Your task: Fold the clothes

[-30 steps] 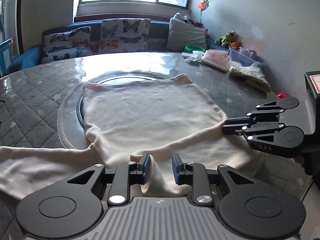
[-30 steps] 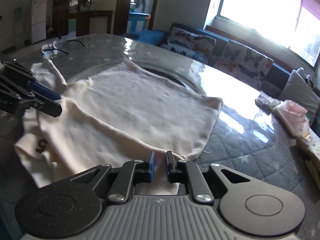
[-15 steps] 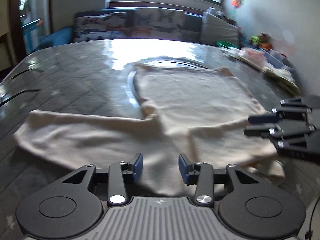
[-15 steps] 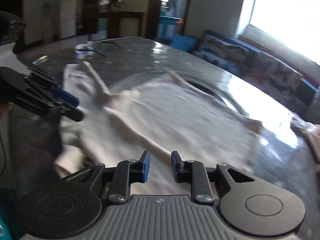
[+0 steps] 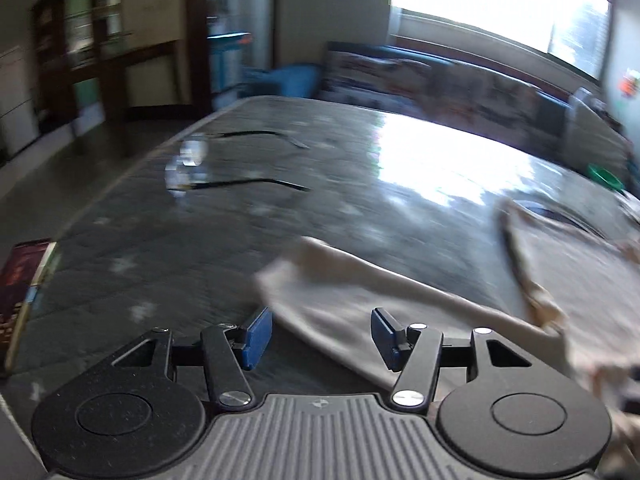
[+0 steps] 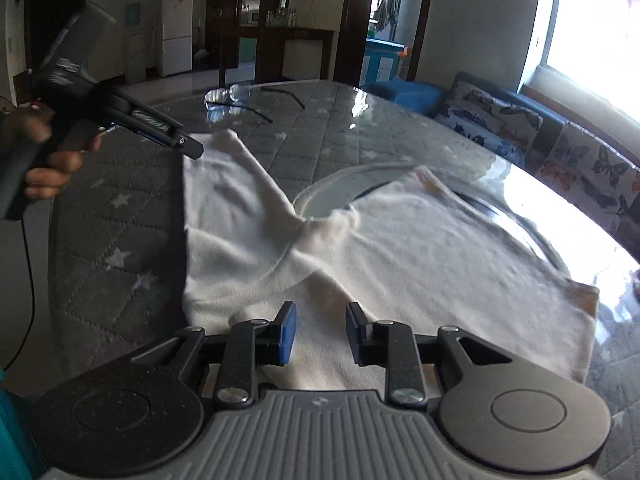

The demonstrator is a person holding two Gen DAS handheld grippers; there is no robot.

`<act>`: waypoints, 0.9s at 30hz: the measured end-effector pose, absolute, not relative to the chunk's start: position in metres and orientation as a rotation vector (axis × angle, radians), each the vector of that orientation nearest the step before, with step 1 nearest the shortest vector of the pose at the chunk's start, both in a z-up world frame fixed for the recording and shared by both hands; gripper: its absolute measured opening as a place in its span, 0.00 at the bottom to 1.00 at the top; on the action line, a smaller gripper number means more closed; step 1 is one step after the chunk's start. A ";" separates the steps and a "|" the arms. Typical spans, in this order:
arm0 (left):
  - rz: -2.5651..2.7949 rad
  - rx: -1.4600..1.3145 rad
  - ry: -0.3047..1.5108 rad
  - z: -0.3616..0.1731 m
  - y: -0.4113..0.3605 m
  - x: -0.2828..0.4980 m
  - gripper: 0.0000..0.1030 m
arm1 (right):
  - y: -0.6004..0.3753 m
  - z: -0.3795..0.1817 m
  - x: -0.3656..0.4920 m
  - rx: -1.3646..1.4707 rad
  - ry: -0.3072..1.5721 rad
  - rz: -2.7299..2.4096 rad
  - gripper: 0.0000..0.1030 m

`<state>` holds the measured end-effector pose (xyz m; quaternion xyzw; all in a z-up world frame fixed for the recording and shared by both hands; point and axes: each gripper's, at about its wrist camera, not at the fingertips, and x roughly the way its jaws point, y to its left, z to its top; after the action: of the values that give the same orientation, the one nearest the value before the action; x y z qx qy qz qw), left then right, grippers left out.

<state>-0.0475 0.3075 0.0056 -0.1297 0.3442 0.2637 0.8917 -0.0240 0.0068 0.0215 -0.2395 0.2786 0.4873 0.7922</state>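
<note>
A cream long-sleeved top (image 6: 420, 248) lies spread flat on the grey quilted table (image 6: 320, 128). One sleeve (image 6: 224, 184) stretches out to the left. My left gripper (image 5: 320, 334) is open and empty, just above the end of that sleeve (image 5: 344, 284). In the right wrist view the left gripper (image 6: 188, 146) hovers at the sleeve's far tip. My right gripper (image 6: 318, 332) is open and empty, low over the top's near hem.
A pair of glasses (image 6: 240, 98) lies on the far part of the table, also in the left wrist view (image 5: 224, 168). A dark book (image 5: 24, 288) sits at the table's left edge. A sofa with butterfly cushions (image 6: 560, 148) lines the far side.
Both grippers let go of the top and opened wider. My left gripper swung left along the sleeve to its end. My right gripper drew back over the hem.
</note>
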 end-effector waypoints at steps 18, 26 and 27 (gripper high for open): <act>0.555 -0.380 0.697 -0.009 0.339 -0.036 0.10 | -0.014 0.038 -0.038 -0.457 0.553 0.998 0.32; 0.338 -0.373 0.576 0.032 0.290 -0.048 0.09 | -0.037 0.045 -0.035 -0.404 0.546 0.931 0.32; 0.302 -0.369 0.565 0.038 0.280 -0.049 0.09 | -0.040 0.046 -0.034 -0.397 0.545 0.922 0.32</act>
<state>-0.0489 0.2796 0.0381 -0.1803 0.2762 0.1474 0.9325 -0.0339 -0.0401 0.0458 -0.1878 0.2580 0.4364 0.8413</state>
